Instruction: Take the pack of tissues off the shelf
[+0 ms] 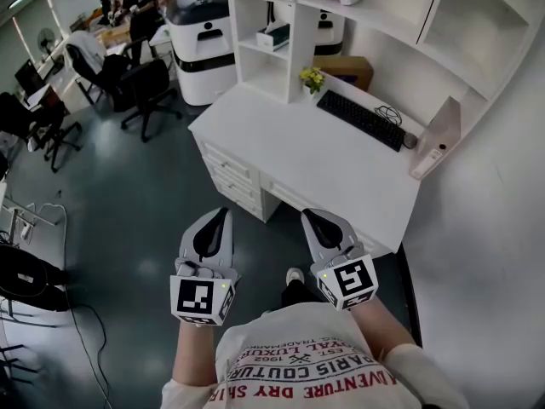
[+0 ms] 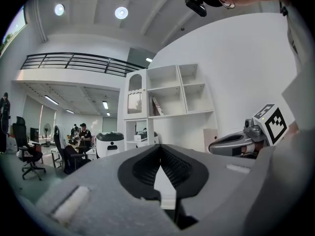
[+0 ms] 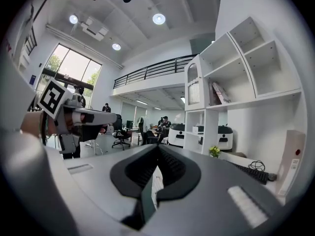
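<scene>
While the left tongs (image 1: 224,213) and right tongs (image 1: 306,215) hang closed and empty, the pack of tissues (image 1: 272,36) waits on the shelf (image 1: 300,49).
Pack lies in a middle cubby above the tabletop (image 1: 289,152), well apart from both tongs. Likely light, soft, crushable, its wrap perhaps slick, so pinch gently across the short sides. Shelf and tabletop look hard, smooth, white.

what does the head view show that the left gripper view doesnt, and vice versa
Only the head view: the black keyboard and yellow flowers on the white desk, plus the person's printed shirt. Only the left gripper view: ceiling lights and the balcony railing. Both: the white shelf unit, the right tool and office chairs.
</scene>
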### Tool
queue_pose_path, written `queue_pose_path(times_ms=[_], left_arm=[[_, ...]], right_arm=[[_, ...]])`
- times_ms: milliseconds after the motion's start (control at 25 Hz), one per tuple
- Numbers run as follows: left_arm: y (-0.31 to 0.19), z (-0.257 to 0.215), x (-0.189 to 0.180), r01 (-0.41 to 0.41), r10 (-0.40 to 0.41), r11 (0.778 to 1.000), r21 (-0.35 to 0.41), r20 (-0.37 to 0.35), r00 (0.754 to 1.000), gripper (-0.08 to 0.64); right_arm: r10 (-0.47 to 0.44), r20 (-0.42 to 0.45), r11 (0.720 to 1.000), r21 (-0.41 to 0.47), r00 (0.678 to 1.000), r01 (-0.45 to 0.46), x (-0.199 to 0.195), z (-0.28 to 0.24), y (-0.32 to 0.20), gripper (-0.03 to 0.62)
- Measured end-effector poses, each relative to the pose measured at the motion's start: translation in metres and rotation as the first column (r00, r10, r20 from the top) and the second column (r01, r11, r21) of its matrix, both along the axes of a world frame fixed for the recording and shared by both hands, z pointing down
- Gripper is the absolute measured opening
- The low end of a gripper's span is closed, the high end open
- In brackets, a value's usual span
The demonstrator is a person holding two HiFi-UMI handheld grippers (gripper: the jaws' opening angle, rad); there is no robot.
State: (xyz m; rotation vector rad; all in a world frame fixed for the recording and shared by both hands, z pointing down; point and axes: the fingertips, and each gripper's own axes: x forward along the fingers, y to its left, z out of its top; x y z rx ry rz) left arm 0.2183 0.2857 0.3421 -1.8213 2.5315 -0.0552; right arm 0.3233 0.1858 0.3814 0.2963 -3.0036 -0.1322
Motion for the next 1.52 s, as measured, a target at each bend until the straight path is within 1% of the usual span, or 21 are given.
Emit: queue_pose_path(times_ms=[120, 160, 200, 240, 280, 400, 560, 760, 920, 1080, 1320, 1440, 1520], left_arm=[[0.009, -0.003, 0.000, 0.006, -0.006, 0.999, 0.037, -0.015, 1.000, 0.005], [0.013, -0.004, -0.001, 0.010, -0.008, 0.998, 0.056, -0.022, 1.000, 0.031], [0.016, -0.004, -0.002, 0.008, -0.007, 0.998, 0.068, -0.028, 1.000, 0.185], [0.019, -0.003, -0.004, 0.006, -0.003, 0.998, 0.070, -0.031, 1.000, 0.357], [0.022, -0.001, -0.007, 0.007, -0.005, 0.998, 0.064, -0.033, 0.999, 0.402], [0.030, 0.009, -0.022, 0.026, -0.024, 0.999, 0.043, -0.045, 0.999, 0.402], [0.037, 0.024, -0.044, 0.037, -0.034, 0.998, 0.043, -0.075, 0.997, 0.402], [0.031, 0.029, -0.091, 0.084, -0.082, 0.996, 0.036, -0.073, 0.994, 0.400], [0.013, 0.033, -0.138, 0.109, -0.108, 0.994, 0.021, -0.068, 0.992, 0.400], [-0.018, 0.034, -0.190, 0.117, -0.116, 0.993, 0.008, -0.066, 0.991, 0.400], [-0.090, 0.024, -0.272, 0.106, -0.103, 0.994, 0.032, -0.080, 0.991, 0.400], [-0.133, 0.023, -0.298, 0.072, -0.070, 0.997, 0.033, -0.076, 0.995, 0.400], [-0.158, 0.023, -0.311, 0.046, -0.043, 0.998, 0.033, -0.073, 0.996, 0.402]], right_arm=[[0.015, 0.002, 0.999, -0.032, 1.000, -0.015, -0.002, 0.005, 0.002, 0.002], [0.013, -0.003, 0.999, -0.036, 1.000, -0.013, -0.004, 0.008, 0.005, 0.002], [0.008, -0.008, 0.999, -0.034, 1.000, -0.008, -0.006, 0.010, 0.009, 0.002], [0.001, -0.013, 1.000, -0.028, 1.000, -0.001, -0.009, 0.013, 0.014, 0.002], [-0.008, -0.020, 1.000, -0.021, 1.000, 0.007, -0.012, 0.015, 0.019, 0.002], [-0.036, -0.044, 0.999, 0.002, 0.998, 0.036, -0.026, 0.021, 0.032, 0.002], [-0.064, -0.054, 0.998, 0.024, 0.996, 0.065, -0.048, 0.021, 0.035, 0.002], [-0.085, -0.054, 0.996, 0.024, 0.995, 0.087, -0.092, 0.025, 0.015, 0.002], [-0.093, -0.060, 0.996, 0.006, 0.994, 0.093, -0.139, 0.034, -0.012, 0.002], [-0.082, -0.062, 0.997, -0.013, 0.995, 0.082, -0.191, 0.042, -0.050, 0.002], [-0.031, -0.037, 1.000, -0.008, 0.999, 0.030, -0.261, 0.030, -0.122, 0.002], [0.007, -0.022, 1.000, -0.019, 1.000, -0.008, -0.283, 0.025, -0.160, 0.002], [0.032, -0.017, 0.999, -0.011, 0.999, -0.032, -0.294, 0.021, -0.181, 0.002]])
